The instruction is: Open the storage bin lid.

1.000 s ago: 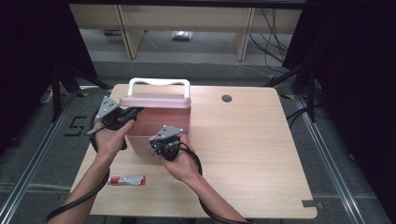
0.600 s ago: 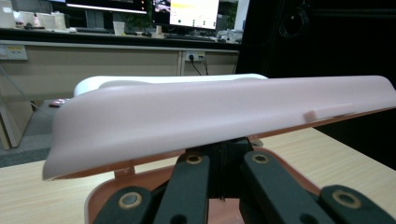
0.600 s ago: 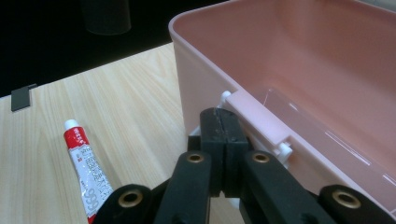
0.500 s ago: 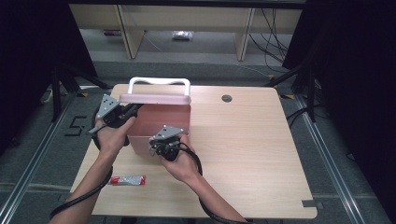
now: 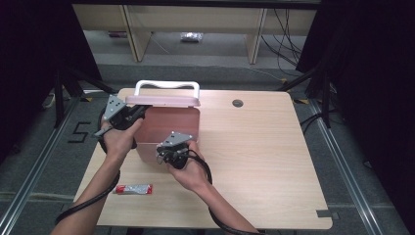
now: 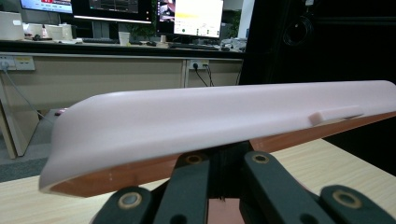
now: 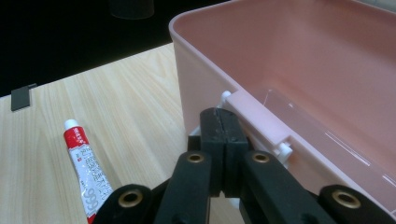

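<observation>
Lid is up a touch from a second ago: it was sitting lower over the box then, now it is raised well clear of the front rim, white handle showing behind it. Both hands have barely shifted.

Table: pink storage box at the left-centre, mouth open, lid tilted back.

Left gripper is under the lid's left end. In the left gripper view the jaws look closed together beneath the lid edge, lifting from below. Can't tell if they actually pinch it.

Right gripper is at the box's near wall. In the right gripper view its jaws are pressed together, nothing between them, tips against the front latch, likely steadying the box.

Red-and-white tube lies on the table near the front-left edge, well apart from the box. My guess is it goes in next.

To do this well: keep pushing the lid past vertical so it stays open by itself, keep the right tips on the box so it doesn't slide or tip back, and don't release the lid early.
</observation>
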Motion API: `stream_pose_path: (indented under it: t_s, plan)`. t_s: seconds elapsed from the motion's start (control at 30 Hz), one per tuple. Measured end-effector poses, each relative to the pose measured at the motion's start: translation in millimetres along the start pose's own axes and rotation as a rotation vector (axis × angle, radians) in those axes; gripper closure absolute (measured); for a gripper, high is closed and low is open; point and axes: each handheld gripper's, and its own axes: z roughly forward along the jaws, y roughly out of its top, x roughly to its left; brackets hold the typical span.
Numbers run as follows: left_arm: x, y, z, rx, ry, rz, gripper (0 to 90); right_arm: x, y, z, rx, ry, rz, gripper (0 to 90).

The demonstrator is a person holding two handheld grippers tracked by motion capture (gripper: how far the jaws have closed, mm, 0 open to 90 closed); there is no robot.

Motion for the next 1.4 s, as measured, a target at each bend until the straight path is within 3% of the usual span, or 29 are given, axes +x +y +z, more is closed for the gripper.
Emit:
stream_pose_path:
  t_s: [0.67,1.4]
  plan:
    - [-0.7,7.0,7.1,-0.036,0.011,0.022,89.7,-0.3,-0.1,-1.0,0.01,0.002,-0.007,90.0]
    - [-0.1,14.0,17.9,-0.042,0.021,0.047,89.7,-1.1,-0.8,-0.6,0.001,0.004,-0.019,90.0]
